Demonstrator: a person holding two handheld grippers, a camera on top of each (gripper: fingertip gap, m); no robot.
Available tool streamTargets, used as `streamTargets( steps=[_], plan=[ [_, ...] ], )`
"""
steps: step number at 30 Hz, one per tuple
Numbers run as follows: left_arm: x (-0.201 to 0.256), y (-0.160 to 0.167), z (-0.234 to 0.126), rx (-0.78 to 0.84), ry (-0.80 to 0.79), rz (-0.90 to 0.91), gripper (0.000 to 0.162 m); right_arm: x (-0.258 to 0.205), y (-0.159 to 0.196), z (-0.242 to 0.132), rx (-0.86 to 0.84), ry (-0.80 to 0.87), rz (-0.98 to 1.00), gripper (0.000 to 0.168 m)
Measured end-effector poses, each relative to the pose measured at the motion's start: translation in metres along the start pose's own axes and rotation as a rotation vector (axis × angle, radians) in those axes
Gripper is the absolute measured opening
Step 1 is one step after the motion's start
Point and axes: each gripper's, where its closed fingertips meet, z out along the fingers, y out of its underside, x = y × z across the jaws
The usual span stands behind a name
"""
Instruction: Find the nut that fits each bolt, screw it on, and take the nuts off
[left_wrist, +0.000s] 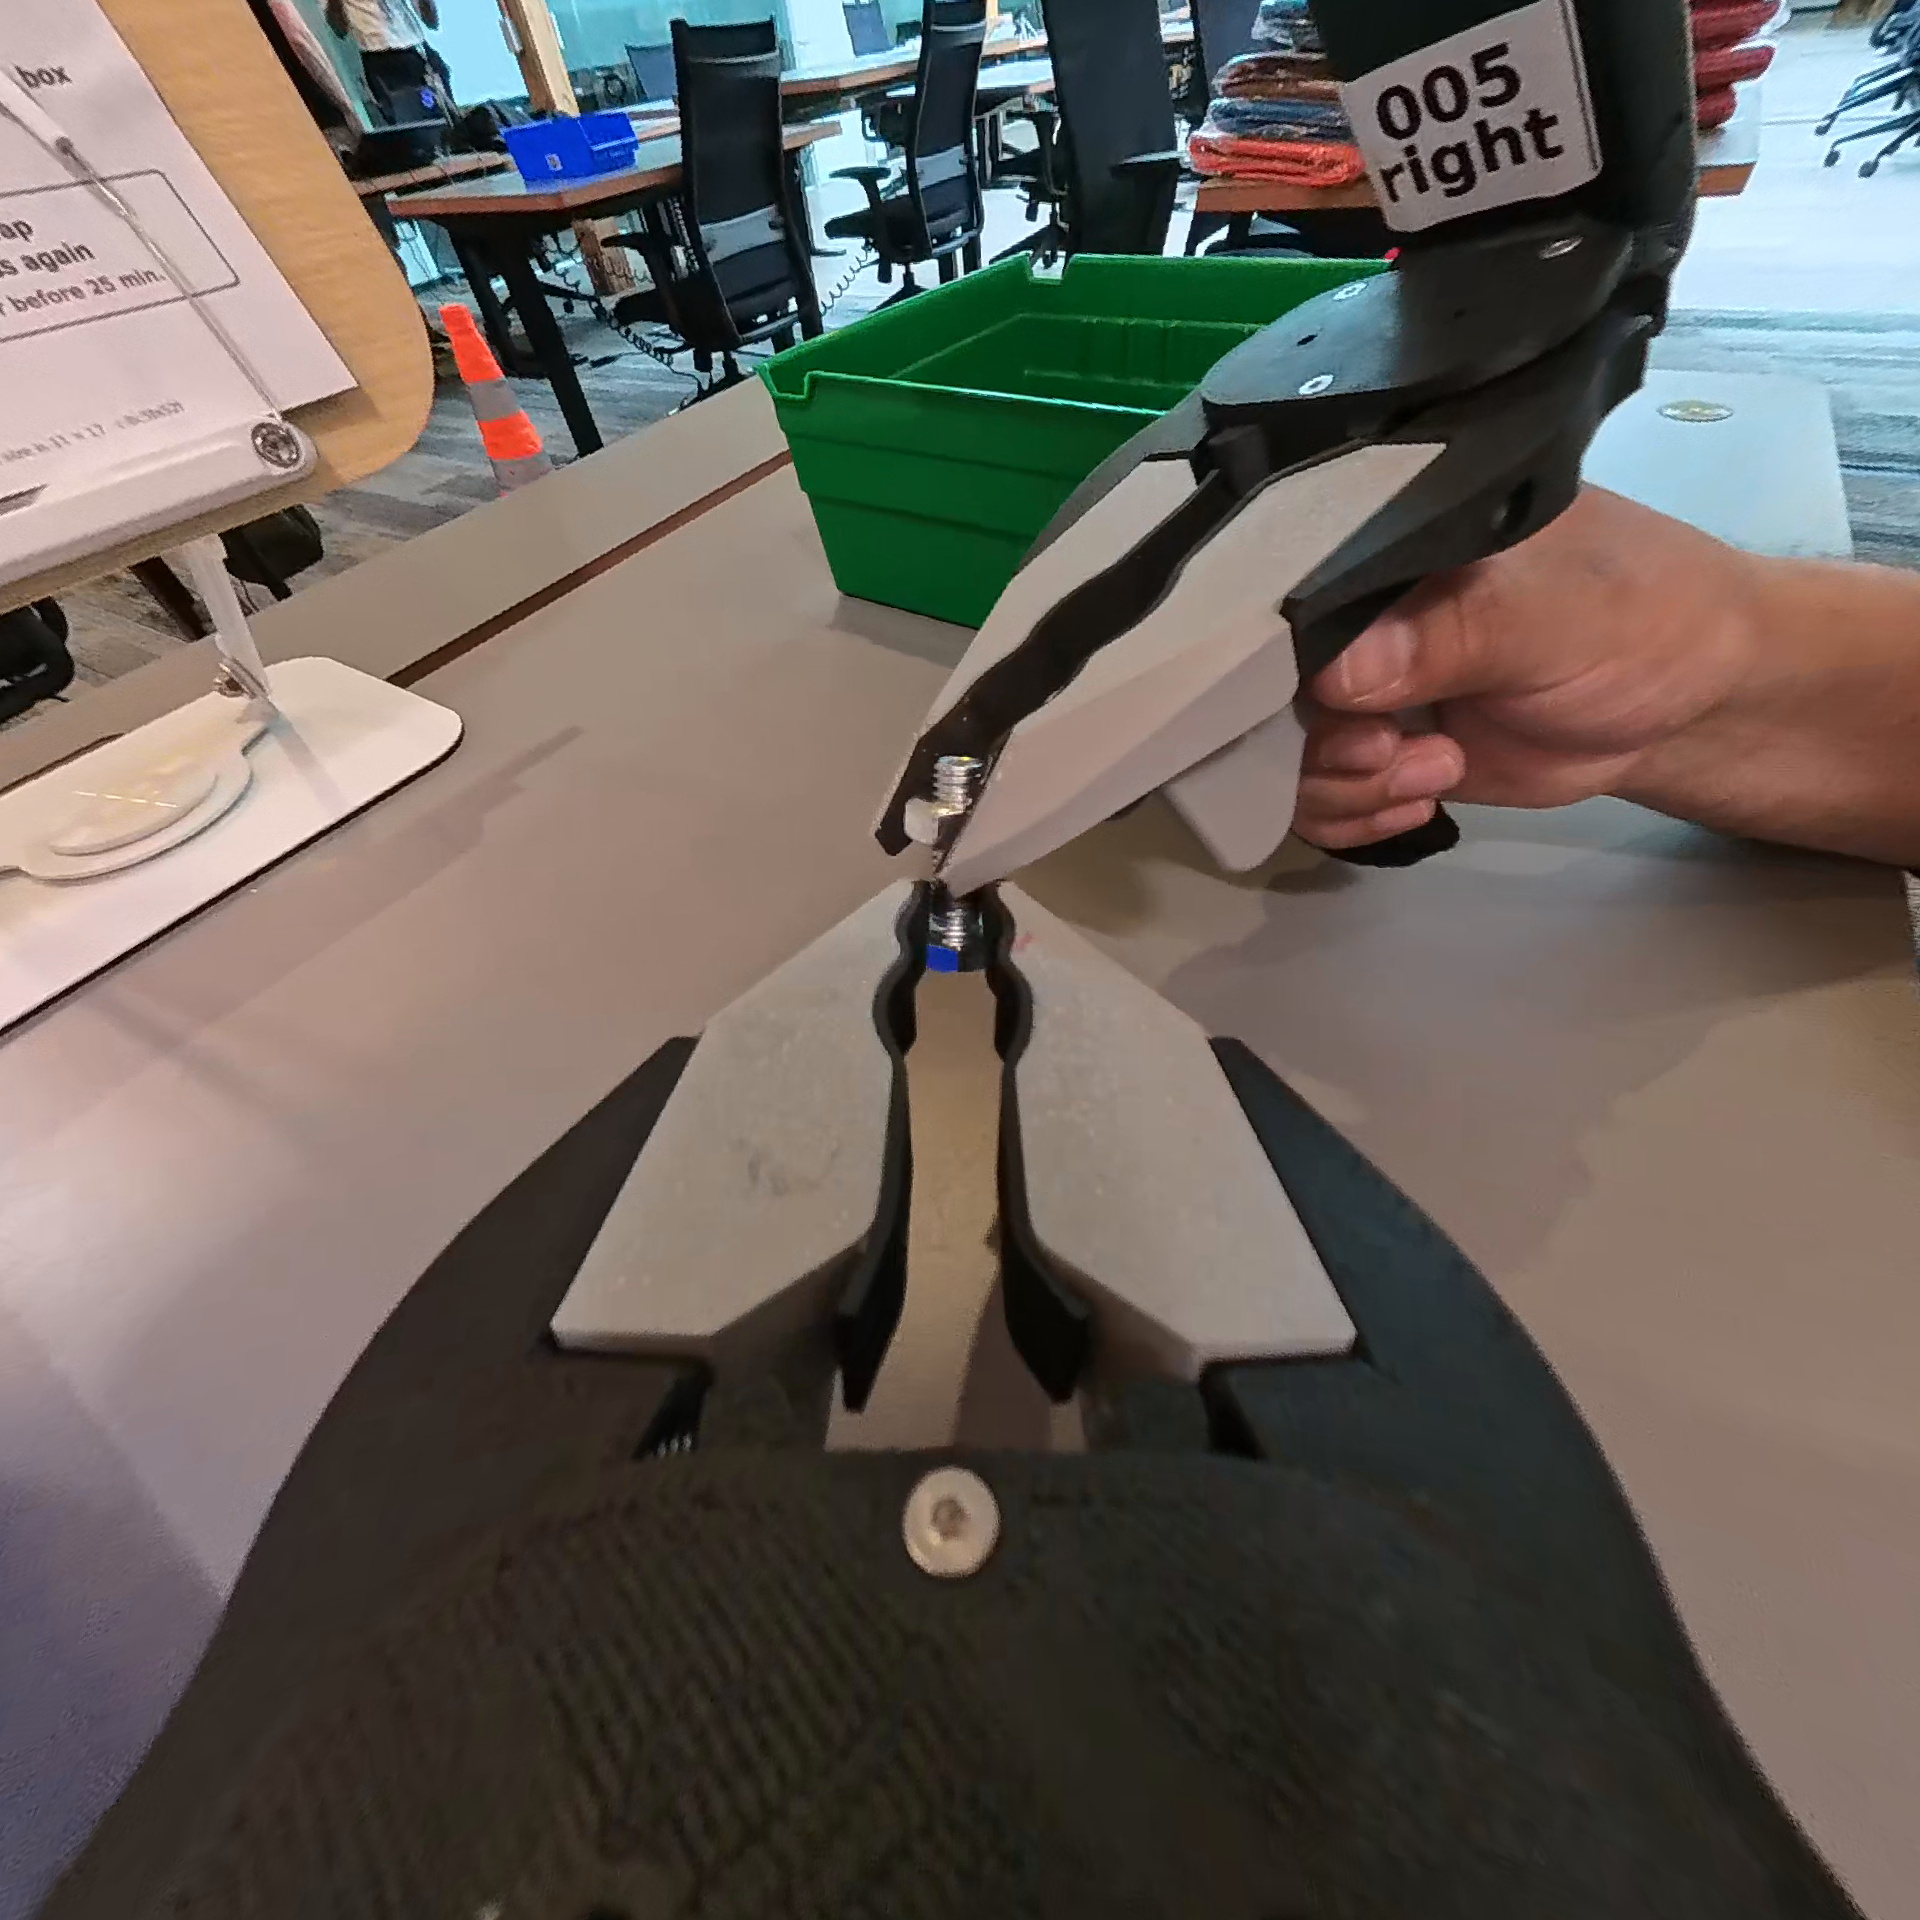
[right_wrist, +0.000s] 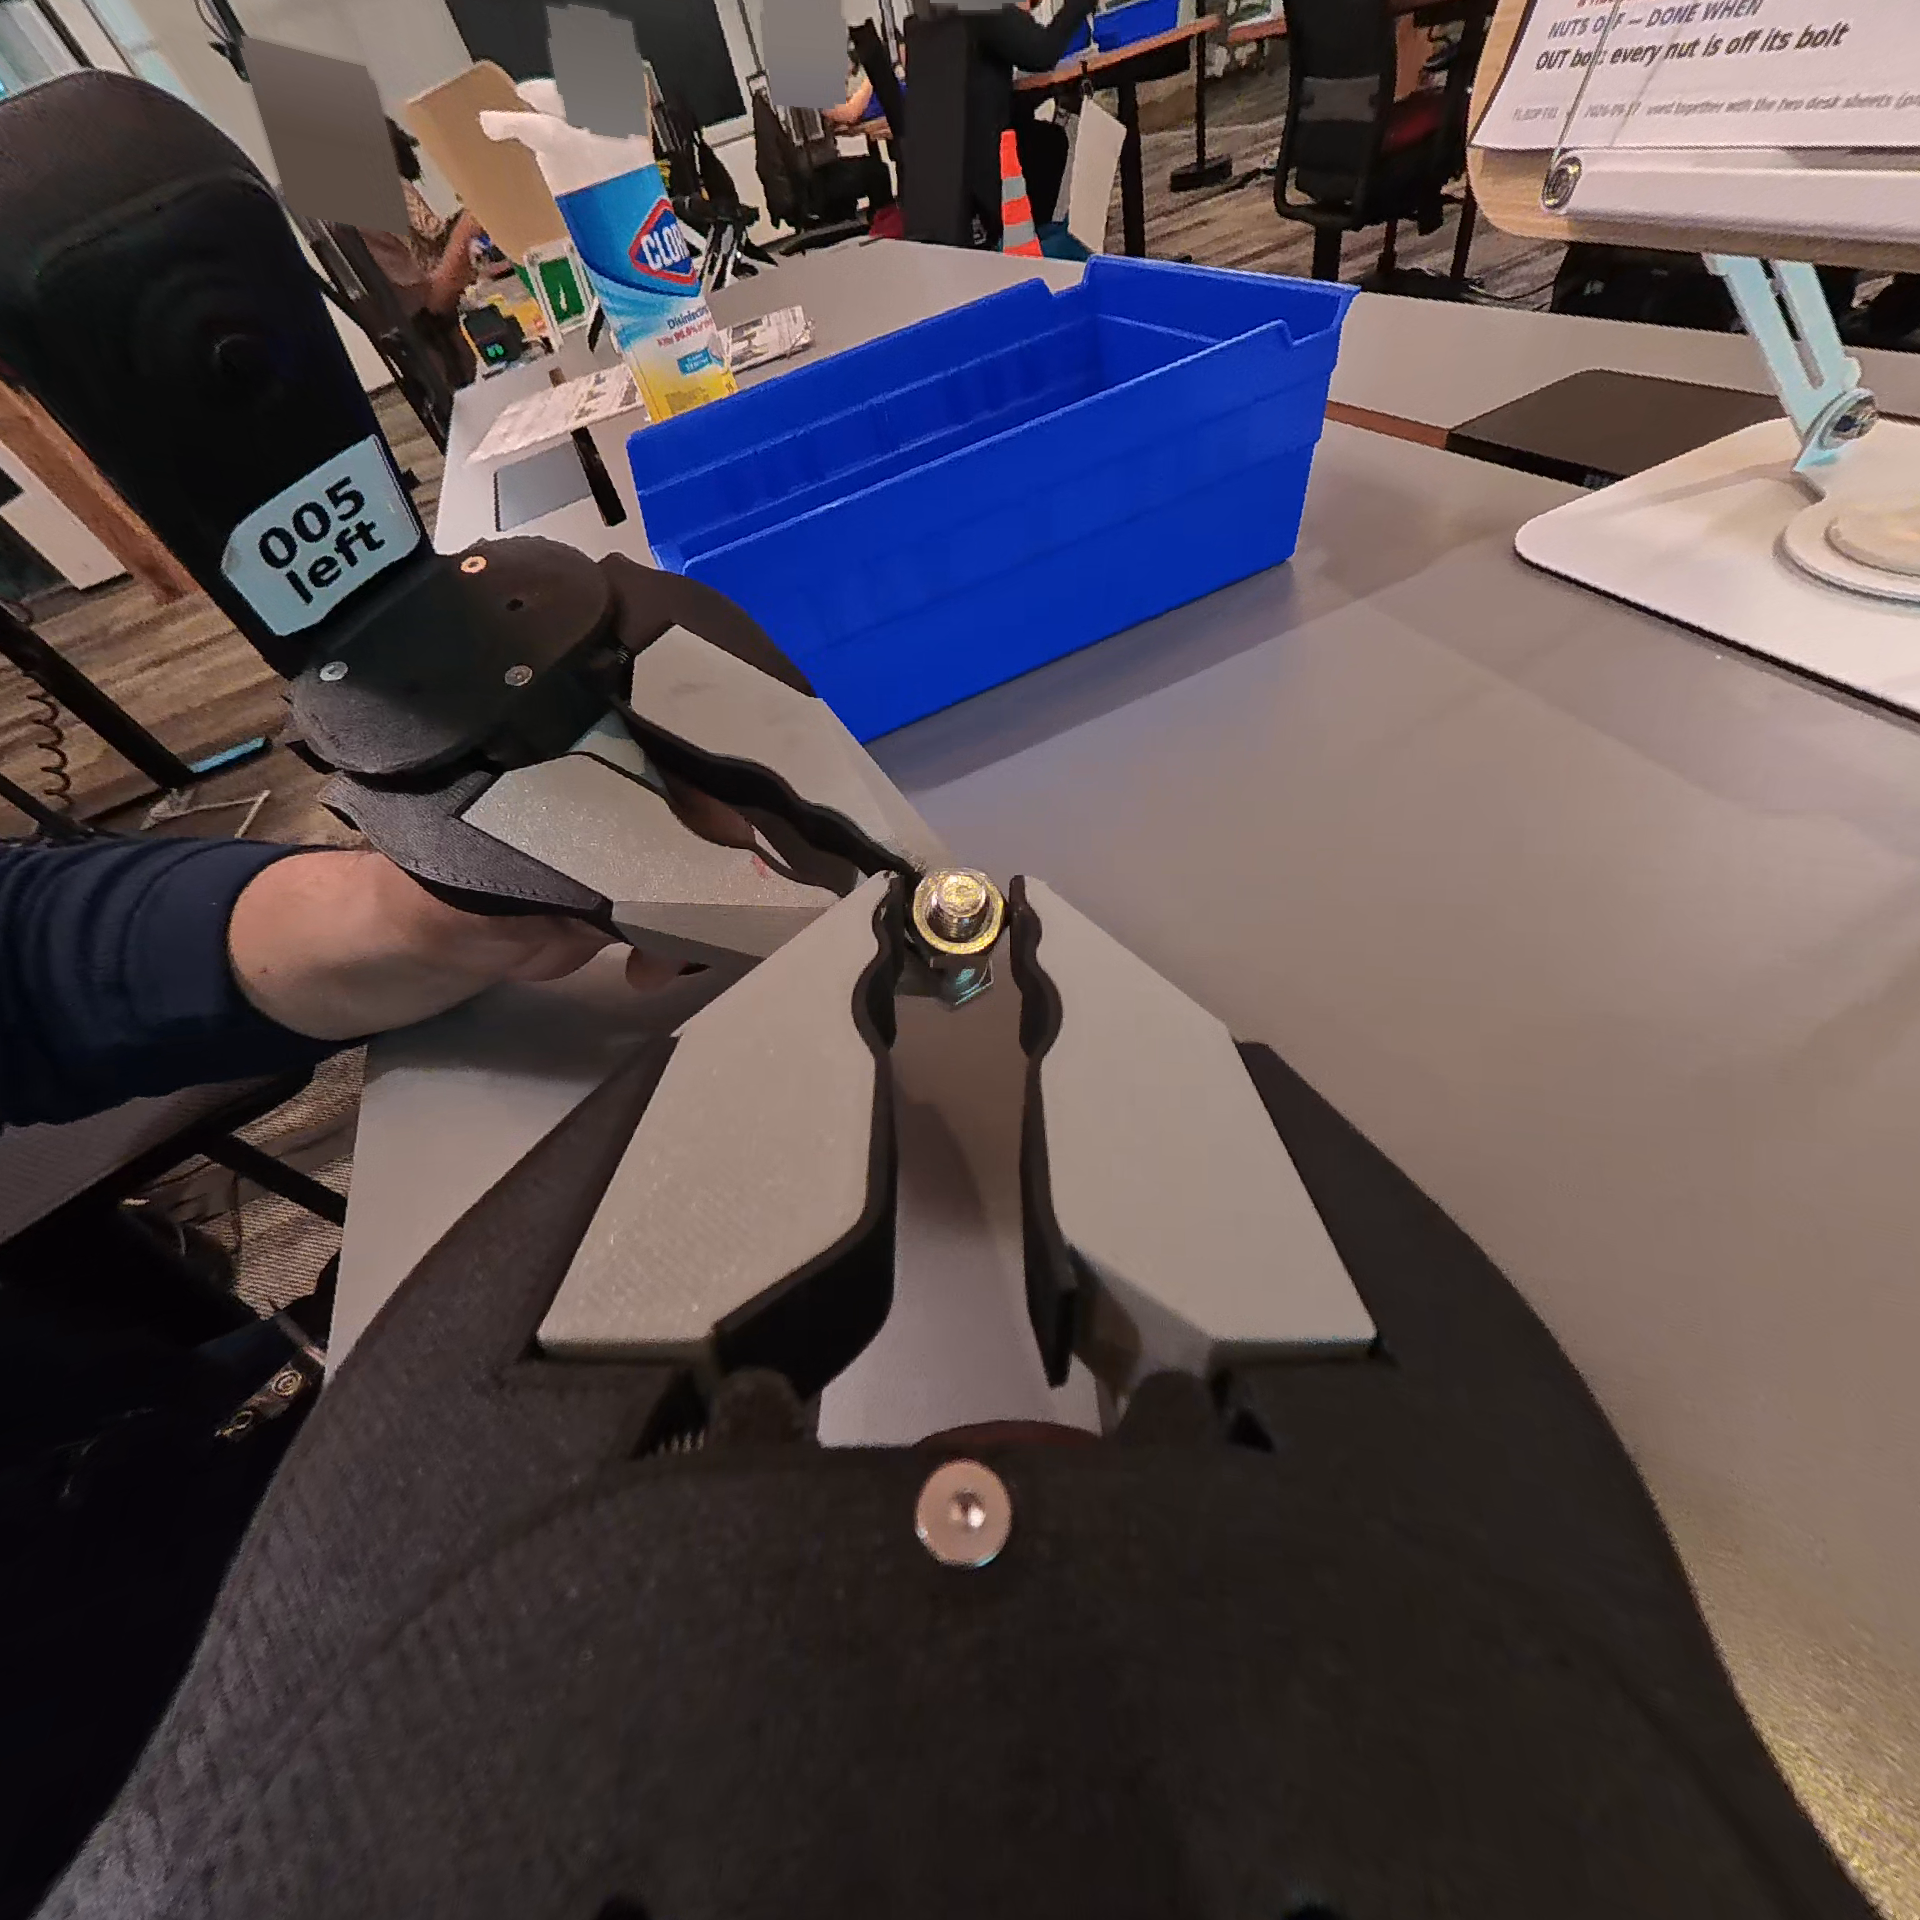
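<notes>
A silver bolt (left_wrist: 954, 928) with a blue mark stands upright, held above the grey table. My left gripper (left_wrist: 954, 935) is shut on its lower end. My right gripper (left_wrist: 935, 821) reaches in from the upper right, and its tips are shut on a hex nut (left_wrist: 928, 821) threaded on the bolt. The bolt's threaded end pokes out past the nut. In the right wrist view my right gripper (right_wrist: 958, 925) clamps the yellowish nut (right_wrist: 992, 940) around the bolt's tip (right_wrist: 956, 896). The left gripper's fingers (right_wrist: 790, 810) come in from the left beneath it.
A green bin (left_wrist: 935, 457) stands on the table behind the grippers. A blue bin (right_wrist: 987, 499) stands in front of my right gripper. A white document stand (left_wrist: 208, 769) stands at the left; it also shows in the right wrist view (right_wrist: 1714, 540). A wipes canister (right_wrist: 644, 270) is behind the blue bin.
</notes>
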Motion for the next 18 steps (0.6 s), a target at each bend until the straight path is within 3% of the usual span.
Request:
streamTargets(
  steps=[6,14,18],
  plan=[
    [0.001,0.004,0.003,-0.024,0.000,0.009,0.013,-0.008,0.001,0.002,0.004,-0.075,0.071,0.017],
    [0.004,-0.003,-0.001,0.001,0.017,-0.005,0.007,-0.011,-0.009,-0.003,0.058,-0.105,0.070,0.017],
    [-0.001,-0.004,-0.004,0.023,0.031,-0.061,0.007,-0.011,-0.020,-0.012,0.114,-0.128,0.083,0.029]
  ],
)
